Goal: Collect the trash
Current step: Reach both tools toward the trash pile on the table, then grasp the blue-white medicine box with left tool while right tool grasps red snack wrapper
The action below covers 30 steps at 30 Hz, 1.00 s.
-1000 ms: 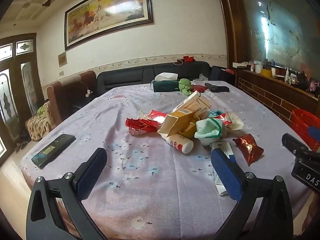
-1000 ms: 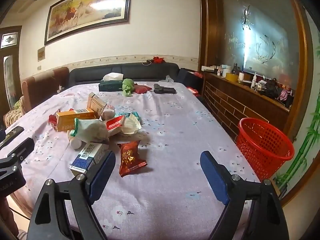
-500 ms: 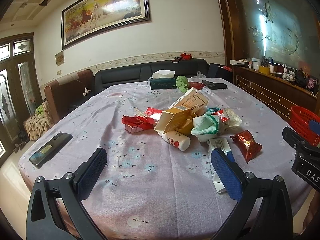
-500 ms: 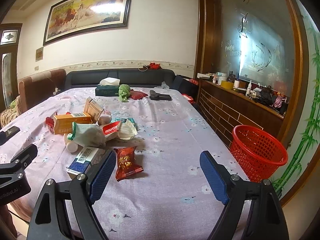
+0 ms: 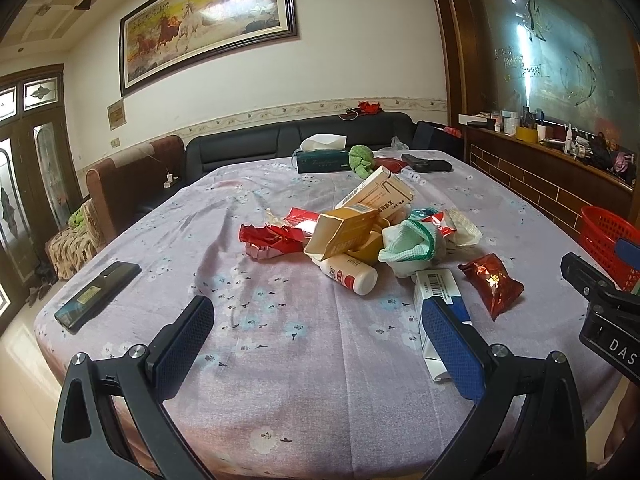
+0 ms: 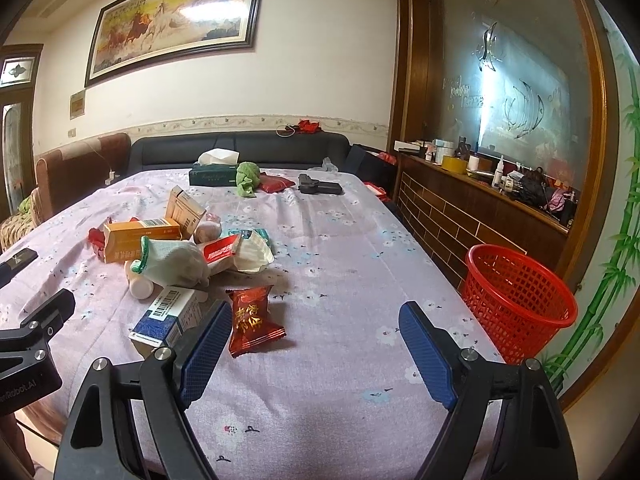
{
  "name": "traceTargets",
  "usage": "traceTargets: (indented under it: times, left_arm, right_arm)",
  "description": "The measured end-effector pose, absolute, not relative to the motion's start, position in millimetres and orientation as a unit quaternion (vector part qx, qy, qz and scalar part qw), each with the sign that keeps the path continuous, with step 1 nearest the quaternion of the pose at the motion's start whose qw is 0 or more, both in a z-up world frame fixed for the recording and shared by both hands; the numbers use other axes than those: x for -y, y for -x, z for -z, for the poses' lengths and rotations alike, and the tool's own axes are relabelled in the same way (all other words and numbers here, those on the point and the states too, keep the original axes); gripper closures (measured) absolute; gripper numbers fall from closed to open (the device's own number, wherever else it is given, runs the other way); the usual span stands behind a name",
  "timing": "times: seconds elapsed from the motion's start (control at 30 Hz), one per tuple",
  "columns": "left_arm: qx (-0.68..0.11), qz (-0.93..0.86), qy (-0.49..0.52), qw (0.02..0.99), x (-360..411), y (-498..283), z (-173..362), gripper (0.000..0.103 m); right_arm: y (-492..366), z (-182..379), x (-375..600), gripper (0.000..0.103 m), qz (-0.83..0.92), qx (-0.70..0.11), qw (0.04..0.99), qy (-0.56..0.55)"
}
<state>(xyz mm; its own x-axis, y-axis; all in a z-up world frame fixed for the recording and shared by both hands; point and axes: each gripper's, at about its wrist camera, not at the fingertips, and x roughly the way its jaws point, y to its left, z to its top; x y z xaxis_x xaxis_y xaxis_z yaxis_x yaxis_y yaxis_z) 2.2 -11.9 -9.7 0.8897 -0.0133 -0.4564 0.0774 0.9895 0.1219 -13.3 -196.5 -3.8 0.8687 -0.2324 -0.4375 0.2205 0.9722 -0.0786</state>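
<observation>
A pile of trash lies mid-table: an orange carton (image 5: pixel 346 230), a white bottle (image 5: pixel 352 275), a white-green glove (image 5: pixel 412 246), red wrappers (image 5: pixel 272 238), a blue-white box (image 5: pixel 438 300) and a red snack packet (image 5: pixel 492 282). The packet (image 6: pixel 252 320) and box (image 6: pixel 172 314) lie just ahead of my right gripper's left finger. My left gripper (image 5: pixel 320 344) is open and empty above the near table edge. My right gripper (image 6: pixel 316 352) is open and empty. A red mesh basket (image 6: pixel 516 296) stands on the floor right of the table.
A black phone (image 5: pixel 98 294) lies at the table's left edge. A tissue box (image 5: pixel 322 160), a green cloth (image 5: pixel 362 160) and a black object (image 5: pixel 426 164) sit at the far end. A sofa and a brick-faced counter (image 6: pixel 472 216) border the table.
Both grippers have drawn back slightly and tilted; the table contents sit a little lower and farther in view. Nothing on the table has moved. Both stay open.
</observation>
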Motion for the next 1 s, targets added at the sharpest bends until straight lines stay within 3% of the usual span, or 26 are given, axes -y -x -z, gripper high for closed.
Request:
traceTargets:
  times: [0.5, 0.6, 0.73, 0.8, 0.9, 1.0]
  left_arm:
    - [-0.271, 0.047, -0.077, 0.958, 18, -11, 16, 0.0]
    - [-0.289, 0.073, -0.084, 0.951, 26, -19, 17, 0.0]
    - [-0.324, 0.128, -0.078, 0.934, 40, -34, 20, 0.0]
    - [-0.346, 0.147, -0.068, 0.924, 46, -44, 24, 0.0]
    - [-0.376, 0.163, -0.061, 0.91, 57, -63, 35, 0.008]
    - [-0.401, 0.168, -0.055, 0.899, 66, -76, 41, 0.023]
  right_arm:
    - [7, 13, 203, 0.017, 0.103, -0.254, 0.962, -0.009]
    - [4, 15, 208, 0.023, 0.092, -0.265, 0.96, -0.018]
    - [-8, 18, 219, 0.043, 0.063, -0.293, 0.953, -0.039]
    - [-14, 19, 223, 0.046, 0.049, -0.304, 0.95, -0.05]
    - [-21, 20, 232, 0.046, 0.035, -0.317, 0.945, -0.069]
    - [-30, 20, 235, 0.046, 0.024, -0.326, 0.942, -0.077]
